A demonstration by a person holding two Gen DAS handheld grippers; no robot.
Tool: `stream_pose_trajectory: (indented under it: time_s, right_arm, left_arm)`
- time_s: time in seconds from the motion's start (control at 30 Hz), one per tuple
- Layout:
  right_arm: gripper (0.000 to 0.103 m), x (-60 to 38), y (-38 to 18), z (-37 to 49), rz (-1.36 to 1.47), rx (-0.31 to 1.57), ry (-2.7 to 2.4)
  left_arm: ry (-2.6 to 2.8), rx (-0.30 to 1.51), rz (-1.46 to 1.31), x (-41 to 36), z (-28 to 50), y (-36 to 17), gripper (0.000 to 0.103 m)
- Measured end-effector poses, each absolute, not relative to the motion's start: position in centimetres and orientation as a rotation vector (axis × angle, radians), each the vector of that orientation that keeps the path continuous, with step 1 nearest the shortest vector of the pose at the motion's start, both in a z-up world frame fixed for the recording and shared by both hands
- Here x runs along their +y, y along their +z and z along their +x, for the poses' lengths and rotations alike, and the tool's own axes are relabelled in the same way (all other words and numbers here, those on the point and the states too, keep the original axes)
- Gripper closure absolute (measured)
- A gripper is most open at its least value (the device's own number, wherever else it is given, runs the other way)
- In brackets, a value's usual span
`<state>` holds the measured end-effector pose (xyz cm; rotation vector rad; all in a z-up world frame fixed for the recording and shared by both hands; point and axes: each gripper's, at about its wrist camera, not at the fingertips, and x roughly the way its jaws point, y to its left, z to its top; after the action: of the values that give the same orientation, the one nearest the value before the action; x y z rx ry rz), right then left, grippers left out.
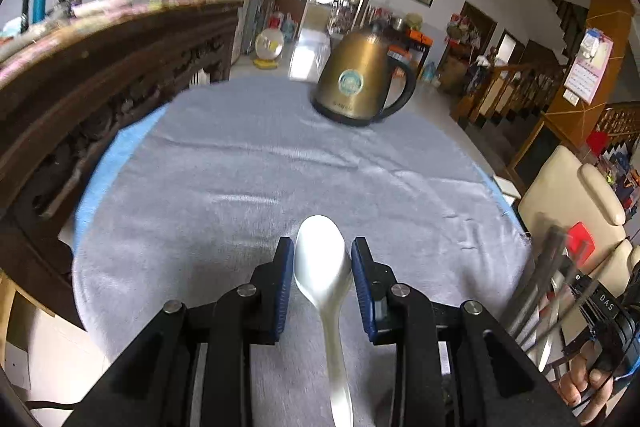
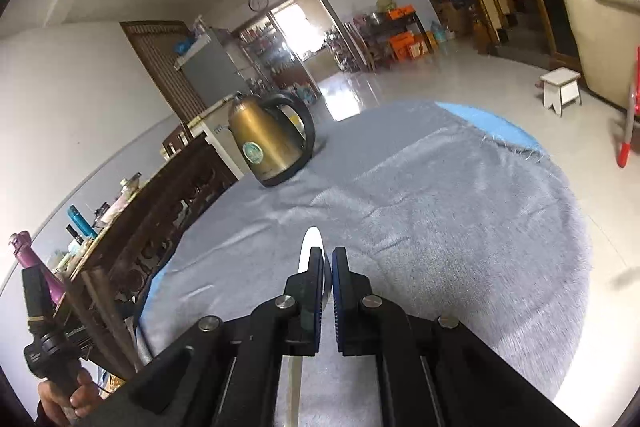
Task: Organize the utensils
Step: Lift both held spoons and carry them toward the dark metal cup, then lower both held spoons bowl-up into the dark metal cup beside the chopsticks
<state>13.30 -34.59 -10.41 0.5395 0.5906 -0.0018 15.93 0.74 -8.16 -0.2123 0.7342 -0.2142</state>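
In the left wrist view a white plastic spoon (image 1: 322, 267) sits between my left gripper's (image 1: 322, 259) blue-padded fingers, bowl forward, handle running back under the camera. The pads sit close on both sides of the bowl; the spoon looks held above the grey cloth. In the right wrist view my right gripper (image 2: 327, 267) is nearly closed on the edge of a white utensil (image 2: 310, 247), whose tip sticks out past the left finger and whose handle runs back below. Each hand-held gripper shows at the edge of the other's view.
A brass-coloured electric kettle (image 1: 358, 81) stands at the far side of the round table covered by a grey cloth (image 1: 248, 179); it also shows in the right wrist view (image 2: 268, 143). A dark carved wooden cabinet (image 1: 92, 79) is at the left. A cream chair (image 1: 572, 199) stands at the right.
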Motion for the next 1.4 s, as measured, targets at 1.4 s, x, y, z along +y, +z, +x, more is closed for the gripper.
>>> stream_pose_trajectory:
  time_s: [1.4]
  right_arm:
    - [0.098,-24.3,-8.1,6.8,0.447,0.233,-0.083]
  left_arm:
    - [-0.216,0.364,-0.324,-3.0,7.1,-5.6,0.072]
